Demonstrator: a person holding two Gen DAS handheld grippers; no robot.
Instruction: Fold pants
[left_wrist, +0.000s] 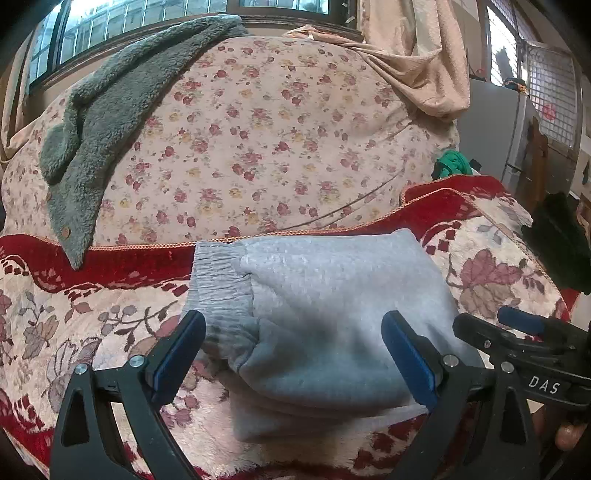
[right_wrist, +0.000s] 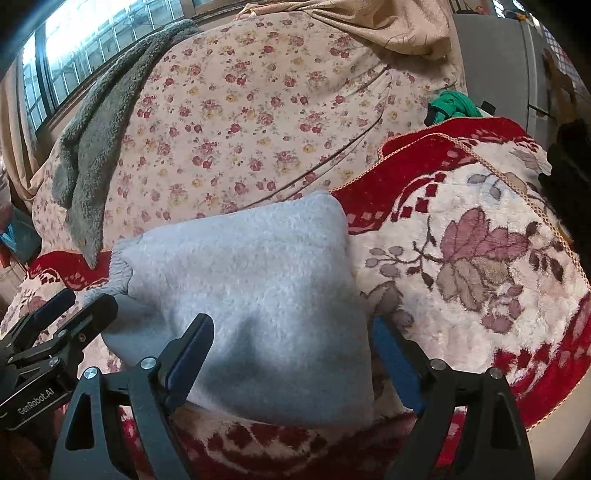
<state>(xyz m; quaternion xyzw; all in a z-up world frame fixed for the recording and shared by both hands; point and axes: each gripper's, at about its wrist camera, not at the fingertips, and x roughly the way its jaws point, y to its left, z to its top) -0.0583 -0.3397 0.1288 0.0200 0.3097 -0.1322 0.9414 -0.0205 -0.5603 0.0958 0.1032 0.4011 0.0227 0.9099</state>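
Light grey fleece pants (left_wrist: 325, 314) lie folded into a compact bundle on the red and cream floral blanket (left_wrist: 92, 314), elastic waistband at the left. My left gripper (left_wrist: 295, 339) is open, its blue-padded jaws standing to either side of the bundle's near part, holding nothing. The pants also show in the right wrist view (right_wrist: 258, 266). My right gripper (right_wrist: 295, 343) is open too, jaws spread over the bundle's near right edge. The right gripper shows at the right of the left wrist view (left_wrist: 517, 332), the left gripper at the left of the right wrist view (right_wrist: 55, 317).
A grey fluffy garment (left_wrist: 99, 125) lies on the floral sheet (left_wrist: 258, 129) behind. A peach curtain (left_wrist: 417, 55) hangs at the back right. A green cloth (left_wrist: 452, 164) sits past the blanket, a dark object (left_wrist: 557, 240) at the right edge.
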